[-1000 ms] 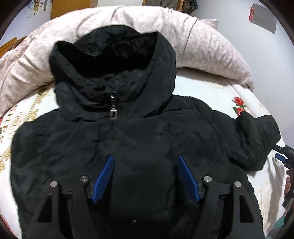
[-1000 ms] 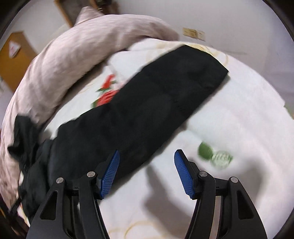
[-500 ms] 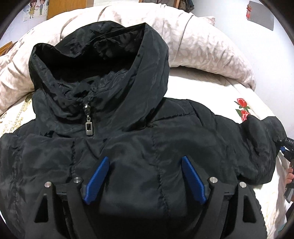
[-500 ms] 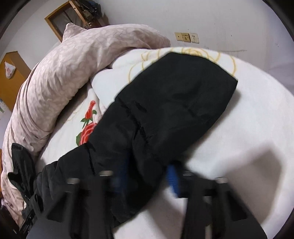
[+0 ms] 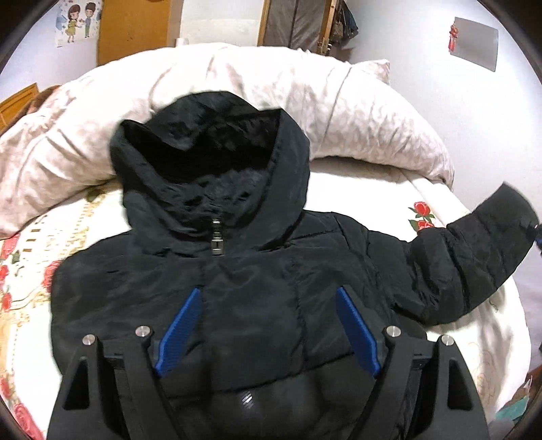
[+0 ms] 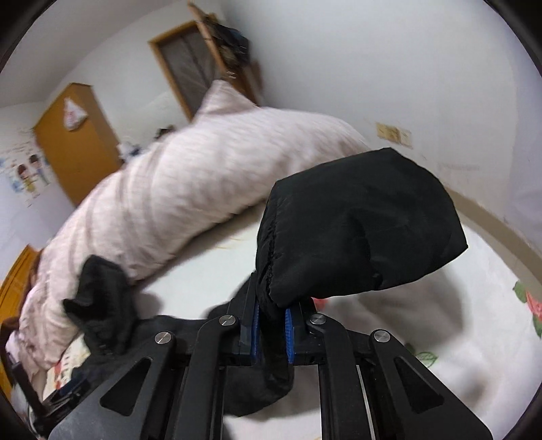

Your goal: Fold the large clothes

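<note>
— Claws first: what is each one doing?

— The right gripper (image 6: 272,321) has just been closing, and its blue pads (image 6: 254,326) now pinch the black fabric of the jacket sleeve (image 6: 359,230), near the cuff. The cuff end stands up in front of the camera, lifted off the bed sheet (image 6: 474,338). The left gripper (image 5: 267,328) hangs over the chest of the jacket (image 5: 250,304) with its jaws spread wide, nothing pressed between them.

— And the jacket itself?

— It lies front-up on the flowered sheet, zipped, the zipper pull (image 5: 216,245) at the neck. Its hood (image 5: 210,159) is open and rests against the pale pink duvet (image 5: 355,111) bunched along the far side of the bed. From the left wrist view, one sleeve reaches out to the right and rises off the sheet towards the picture's edge, where a bit of blue shows at its end.

— Anything further out?

— A wooden door (image 6: 78,142) and a cartoon poster (image 5: 76,22) on the white wall behind the duvet, plus a wood-framed opening (image 6: 189,64). The right wrist view is blurred there.
</note>
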A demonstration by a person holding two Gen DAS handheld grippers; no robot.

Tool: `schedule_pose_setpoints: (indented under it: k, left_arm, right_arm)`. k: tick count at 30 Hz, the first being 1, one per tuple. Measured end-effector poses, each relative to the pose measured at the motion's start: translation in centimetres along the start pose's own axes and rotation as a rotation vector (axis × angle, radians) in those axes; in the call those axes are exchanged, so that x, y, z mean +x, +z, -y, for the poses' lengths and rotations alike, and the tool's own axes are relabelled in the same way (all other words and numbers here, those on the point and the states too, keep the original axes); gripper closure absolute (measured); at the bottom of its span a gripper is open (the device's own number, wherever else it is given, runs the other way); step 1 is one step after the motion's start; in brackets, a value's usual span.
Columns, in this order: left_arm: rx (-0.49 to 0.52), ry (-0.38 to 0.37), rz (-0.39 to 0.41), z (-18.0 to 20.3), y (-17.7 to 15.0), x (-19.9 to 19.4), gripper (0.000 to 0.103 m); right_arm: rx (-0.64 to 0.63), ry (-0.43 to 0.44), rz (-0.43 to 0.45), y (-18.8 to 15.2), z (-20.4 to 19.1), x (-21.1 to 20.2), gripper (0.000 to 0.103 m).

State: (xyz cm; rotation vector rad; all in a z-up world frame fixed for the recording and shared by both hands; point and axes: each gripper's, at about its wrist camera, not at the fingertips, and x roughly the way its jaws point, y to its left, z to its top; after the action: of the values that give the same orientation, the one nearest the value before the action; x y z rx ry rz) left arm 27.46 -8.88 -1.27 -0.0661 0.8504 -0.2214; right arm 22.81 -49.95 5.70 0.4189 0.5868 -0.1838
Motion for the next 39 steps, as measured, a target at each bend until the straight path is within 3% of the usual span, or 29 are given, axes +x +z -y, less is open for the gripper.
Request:
schedule_pose_setpoints:
  k: [7,14,28,31,34,39]
  left_arm:
    - [-0.058,0.036,0.031,-4.0,-0.5,-4.7,0.021]
    - [-0.143,0.078,0.051,-9.4,-1.9,-7.0,0.021]
    - [-0.291,0.140,0.028,-18.1,-5.1,-5.4,0.021]
    - [-0.306,0.142,0.020,-19.0,-5.6,-4.9,0.021]
    - [-0.318,0.141,0.019,-19.5,-5.7,-4.7,0.021]
    - [-0.324,0.126,0.030,-19.5,-5.3,-5.3,0.021]
  right_arm:
    - [-0.127,0.145,-0.008,-1.2,-10.1,-2.8,0.092]
    - [-0.244,0.249,-0.109,-5.8,-19.1,0.0,0.091]
    - [-0.405,0.297,-0.361,-18.0,-26.1,9.8,0.086]
    - [-0.445,0.315,-0.402,-20.0,-26.9,11.1,0.076]
    - [-0.472,0.345,-0.440,-21.3,-27.4,11.6,0.048]
    - [-0.553,0.360,-0.428,-22.2,-28.5,10.5,0.034]
